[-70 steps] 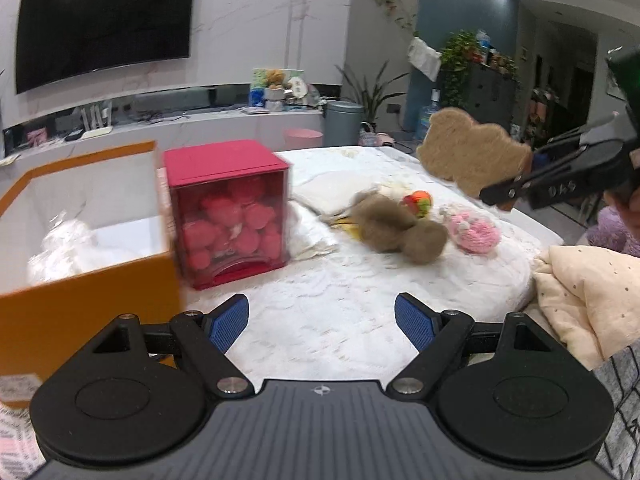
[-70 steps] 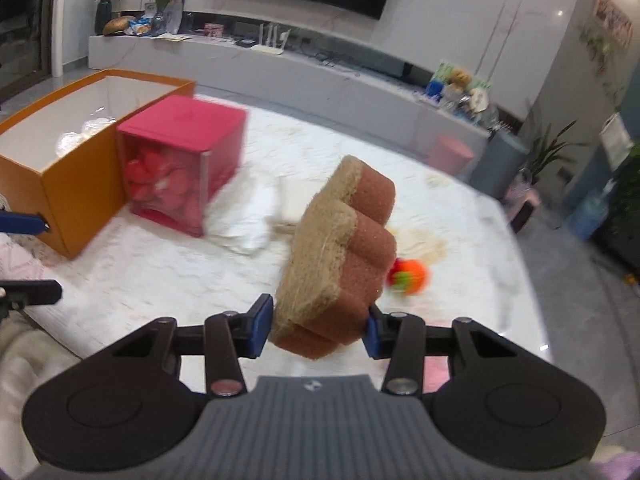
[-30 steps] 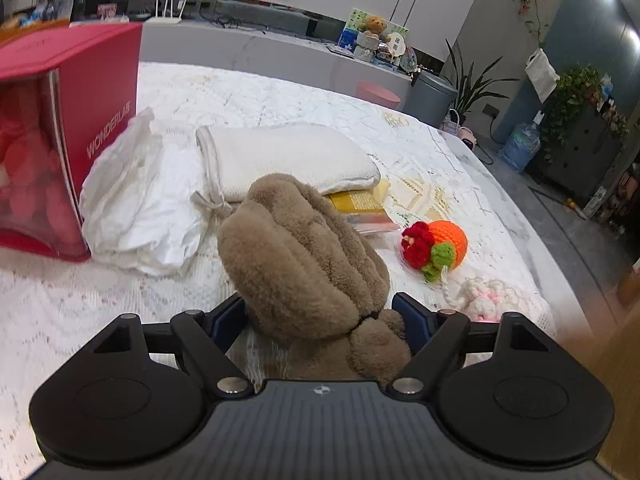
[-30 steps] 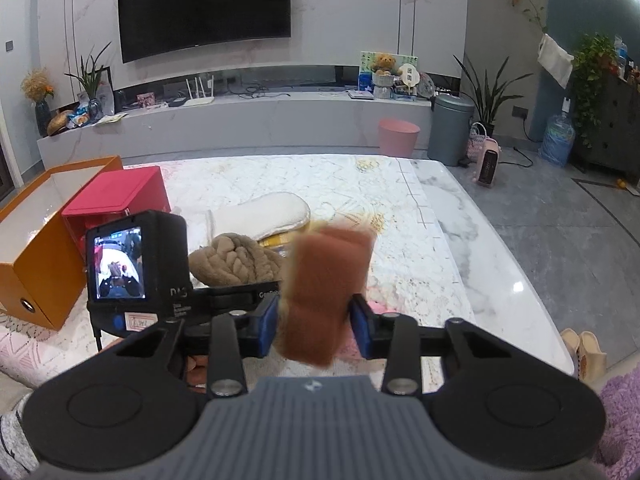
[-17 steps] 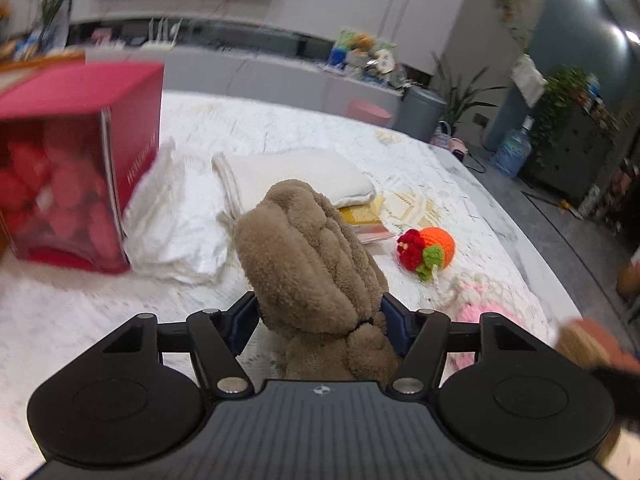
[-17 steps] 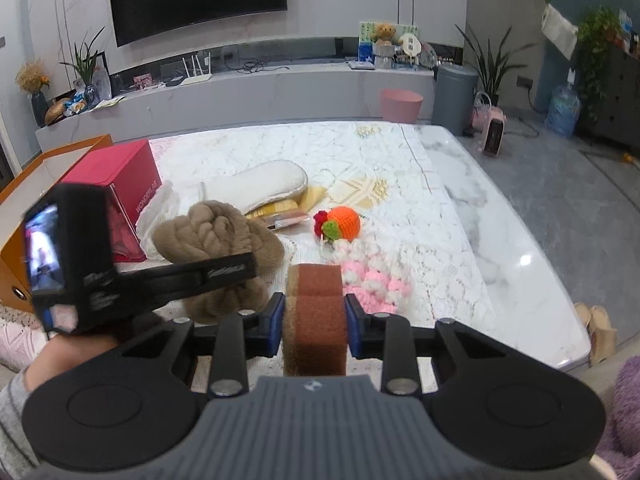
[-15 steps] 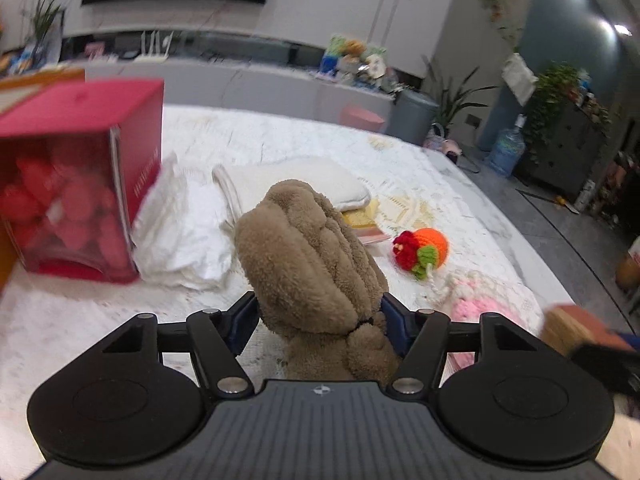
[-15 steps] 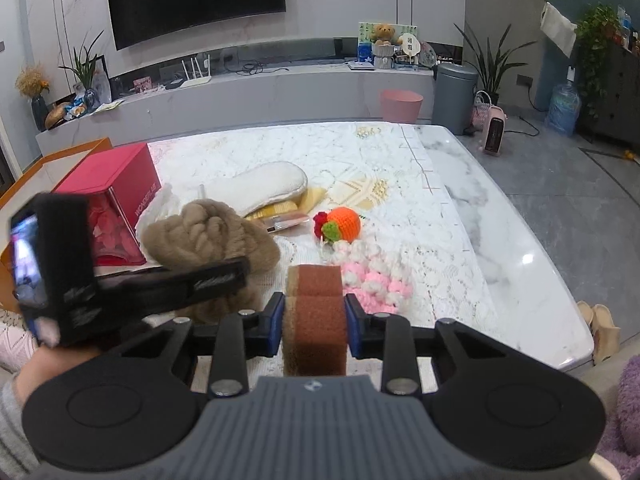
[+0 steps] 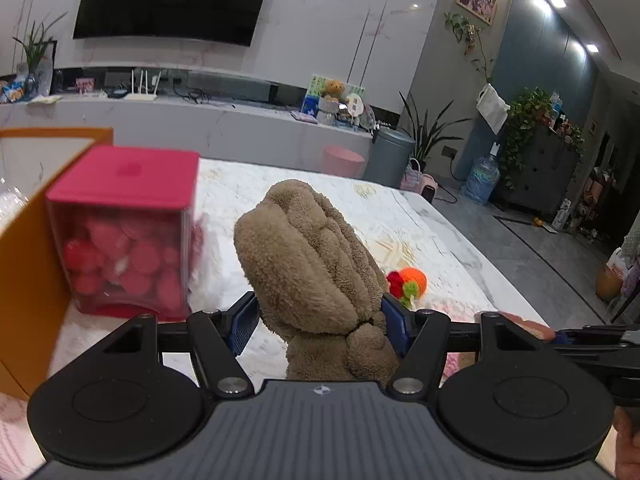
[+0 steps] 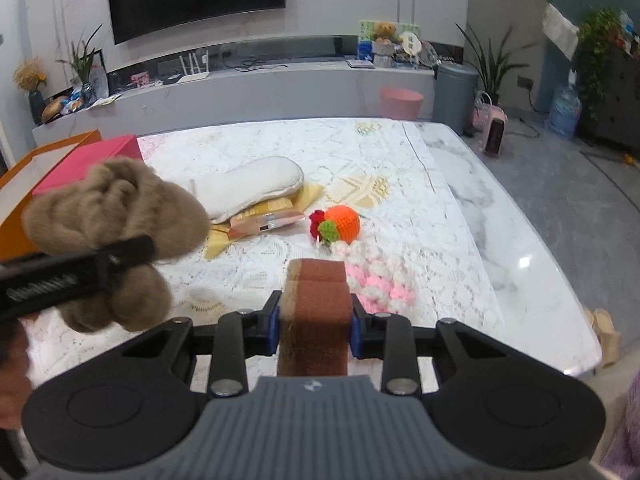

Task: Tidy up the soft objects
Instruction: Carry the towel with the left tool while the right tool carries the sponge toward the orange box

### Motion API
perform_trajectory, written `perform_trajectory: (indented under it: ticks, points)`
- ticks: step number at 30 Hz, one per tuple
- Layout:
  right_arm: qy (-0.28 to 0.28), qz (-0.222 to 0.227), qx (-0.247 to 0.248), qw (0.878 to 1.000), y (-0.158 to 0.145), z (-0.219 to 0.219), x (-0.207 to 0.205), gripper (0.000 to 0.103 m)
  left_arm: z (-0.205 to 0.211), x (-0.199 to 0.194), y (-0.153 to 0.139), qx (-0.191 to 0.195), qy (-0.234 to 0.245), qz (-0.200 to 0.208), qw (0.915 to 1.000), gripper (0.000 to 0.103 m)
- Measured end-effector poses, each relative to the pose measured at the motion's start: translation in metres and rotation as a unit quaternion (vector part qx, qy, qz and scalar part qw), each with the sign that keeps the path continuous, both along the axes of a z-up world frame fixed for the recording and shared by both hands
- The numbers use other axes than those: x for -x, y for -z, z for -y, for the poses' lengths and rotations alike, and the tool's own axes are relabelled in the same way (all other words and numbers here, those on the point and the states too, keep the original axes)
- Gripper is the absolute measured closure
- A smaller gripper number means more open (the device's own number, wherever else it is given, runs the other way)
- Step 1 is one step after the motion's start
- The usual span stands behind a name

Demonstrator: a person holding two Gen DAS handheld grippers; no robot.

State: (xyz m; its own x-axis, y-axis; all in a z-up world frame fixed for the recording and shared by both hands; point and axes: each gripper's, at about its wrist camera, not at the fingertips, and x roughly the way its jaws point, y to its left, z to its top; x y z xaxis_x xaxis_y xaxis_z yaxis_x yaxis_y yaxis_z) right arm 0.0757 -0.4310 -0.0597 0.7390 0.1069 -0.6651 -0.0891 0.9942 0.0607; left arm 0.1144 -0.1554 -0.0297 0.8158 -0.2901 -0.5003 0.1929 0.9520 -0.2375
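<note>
Brown braided plush (image 9: 316, 256) clamped in left gripper (image 9: 320, 322), clear of the table (image 10: 460, 184).
Right gripper (image 10: 314, 326) pinches rust-brown sponge toy (image 10: 316, 312); red box (image 9: 120, 228) beside.

No legible text anywhere (all blurred)

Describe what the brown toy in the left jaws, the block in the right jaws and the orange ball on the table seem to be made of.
Brown toy: plush fleece, probably synthetic; matte, nubbly pile in braided folds.
Block: looks like sponge or foam with a coarse rust-brown top over a tan layer; matte, fibrous.
Orange ball: crocheted yarn; visible stitches, with red and green yarn tufts.
</note>
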Motion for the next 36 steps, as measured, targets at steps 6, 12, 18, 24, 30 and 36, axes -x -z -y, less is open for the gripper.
perform_trajectory:
  ticks: [6,12,18,24,30,36]
  points:
    - [0.007,-0.008,-0.008,1.0,0.007,0.004,-0.01,0.07,-0.005,0.004,-0.016,-0.003,-0.004,0.015,0.9999,0.029]
    - [0.012,-0.032,-0.015,0.999,0.025,0.008,-0.019,0.071,-0.015,0.013,-0.025,-0.021,-0.004,0.035,0.9992,0.029]
    - [0.04,0.013,0.001,0.999,0.003,0.011,-0.002,0.071,-0.032,0.015,-0.04,-0.019,-0.01,0.045,0.9988,0.029]
    - [0.054,0.044,-0.003,0.998,-0.033,0.007,0.027,0.071,-0.067,0.022,-0.064,-0.005,-0.013,0.058,0.9982,0.029]
    - [0.024,0.107,0.015,0.994,-0.083,-0.018,0.046,0.071,-0.112,0.019,-0.091,0.015,-0.025,0.061,0.9977,0.029]
    - [-0.025,0.144,0.009,0.989,-0.116,-0.065,0.049,0.071,-0.15,0.027,-0.101,-0.012,-0.044,0.081,0.9957,0.029]
